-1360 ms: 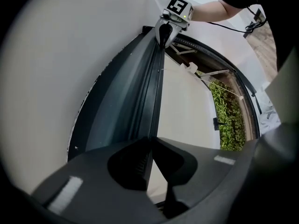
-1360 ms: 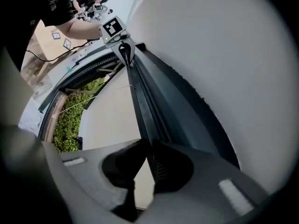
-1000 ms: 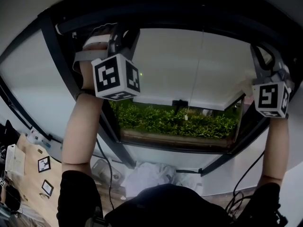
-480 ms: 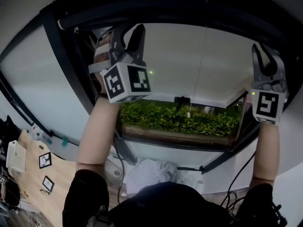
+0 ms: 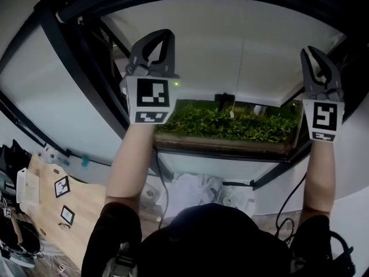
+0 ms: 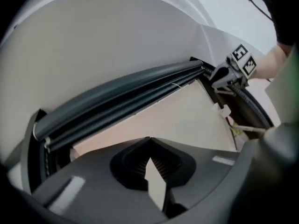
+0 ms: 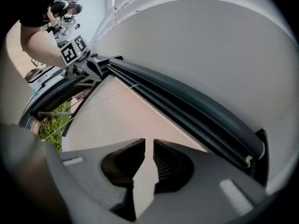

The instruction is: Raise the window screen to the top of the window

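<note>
Green bushes (image 5: 230, 123) are seen through the uncovered low strip of a dark-framed window (image 5: 72, 56). Both arms are stretched straight up, one at each side. The left hand-held gripper (image 5: 158, 36) is held empty with its tips pressed together. The right hand-held gripper (image 5: 312, 52) is empty too and nearly pressed together, with only a thin slit left. Both hands are hidden behind the marker cubes. The white window screen (image 5: 230, 51) is spread over the upper window. Its bottom edge is laid side to side just above the bushes.
</note>
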The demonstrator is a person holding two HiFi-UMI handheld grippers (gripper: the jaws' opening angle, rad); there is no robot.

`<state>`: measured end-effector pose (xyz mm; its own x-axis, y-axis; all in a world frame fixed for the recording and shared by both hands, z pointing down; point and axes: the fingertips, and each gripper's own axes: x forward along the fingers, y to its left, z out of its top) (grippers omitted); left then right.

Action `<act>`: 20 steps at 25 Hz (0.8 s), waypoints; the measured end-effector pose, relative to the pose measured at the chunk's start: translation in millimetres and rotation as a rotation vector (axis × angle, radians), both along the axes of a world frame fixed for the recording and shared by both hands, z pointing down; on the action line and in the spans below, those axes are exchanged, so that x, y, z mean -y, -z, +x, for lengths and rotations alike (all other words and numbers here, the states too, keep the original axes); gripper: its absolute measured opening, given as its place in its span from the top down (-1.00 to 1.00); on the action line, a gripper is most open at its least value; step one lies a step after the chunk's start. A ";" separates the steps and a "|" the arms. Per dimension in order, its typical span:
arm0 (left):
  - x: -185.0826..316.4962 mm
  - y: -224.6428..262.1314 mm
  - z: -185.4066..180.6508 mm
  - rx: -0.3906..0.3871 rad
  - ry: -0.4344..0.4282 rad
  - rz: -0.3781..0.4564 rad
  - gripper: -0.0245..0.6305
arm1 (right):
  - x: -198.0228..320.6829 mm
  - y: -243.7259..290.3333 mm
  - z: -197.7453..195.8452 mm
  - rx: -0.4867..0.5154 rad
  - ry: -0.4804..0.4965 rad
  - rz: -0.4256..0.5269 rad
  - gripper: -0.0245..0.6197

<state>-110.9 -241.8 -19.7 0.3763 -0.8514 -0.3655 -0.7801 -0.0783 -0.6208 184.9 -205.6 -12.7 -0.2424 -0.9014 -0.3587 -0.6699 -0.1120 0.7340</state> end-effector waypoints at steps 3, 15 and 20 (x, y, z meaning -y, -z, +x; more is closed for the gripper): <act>11.0 -29.2 -3.5 -0.148 -0.107 -0.135 0.90 | 3.6 -23.7 8.4 0.104 0.033 -0.050 0.75; 29.1 -158.2 -21.5 -0.311 -0.108 -0.334 0.91 | 11.2 -136.7 18.9 0.371 0.145 -0.225 0.81; 27.9 -216.8 -19.8 -0.320 -0.136 -0.414 0.91 | 15.7 -192.0 26.5 0.512 0.204 -0.319 0.86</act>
